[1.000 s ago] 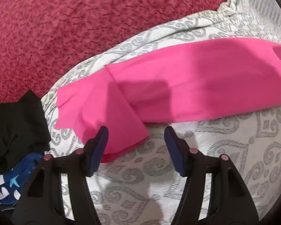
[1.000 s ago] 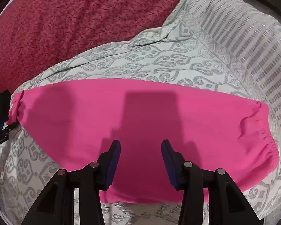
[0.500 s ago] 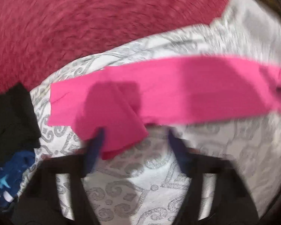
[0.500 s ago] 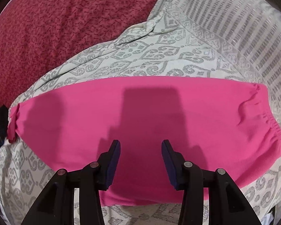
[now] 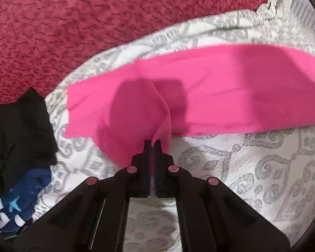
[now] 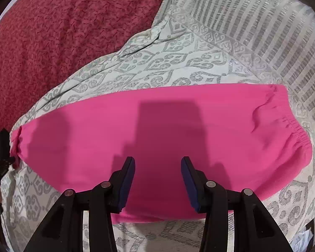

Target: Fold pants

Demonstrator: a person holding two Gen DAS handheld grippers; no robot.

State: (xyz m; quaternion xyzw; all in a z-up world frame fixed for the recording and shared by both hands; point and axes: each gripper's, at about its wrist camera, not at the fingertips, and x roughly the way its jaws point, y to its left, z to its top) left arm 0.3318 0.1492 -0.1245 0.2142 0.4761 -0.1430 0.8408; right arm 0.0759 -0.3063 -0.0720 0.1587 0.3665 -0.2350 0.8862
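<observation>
Bright pink pants (image 5: 231,84) lie flat across a white and grey patterned bedspread (image 5: 252,168). In the left wrist view the leg end lies at the left, with a loose corner folded toward me. My left gripper (image 5: 152,143) is shut on that corner, and the cloth rises in a ridge up to its tips. In the right wrist view the pants (image 6: 178,126) stretch from side to side, with the gathered elastic waistband (image 6: 294,134) at the right. My right gripper (image 6: 157,163) hovers open over the near edge, nothing pinched between its pads.
A dark red textured blanket (image 5: 94,21) covers the bed beyond the bedspread (image 6: 157,63). A black garment (image 5: 16,126) and a blue printed one (image 5: 21,199) lie in a heap left of the leg end. A striped border (image 6: 262,31) runs along the far right.
My left gripper went from open beside the folded corner to shut on it, and the corner now stands up in a ridge. The right gripper stayed open over the pants.
</observation>
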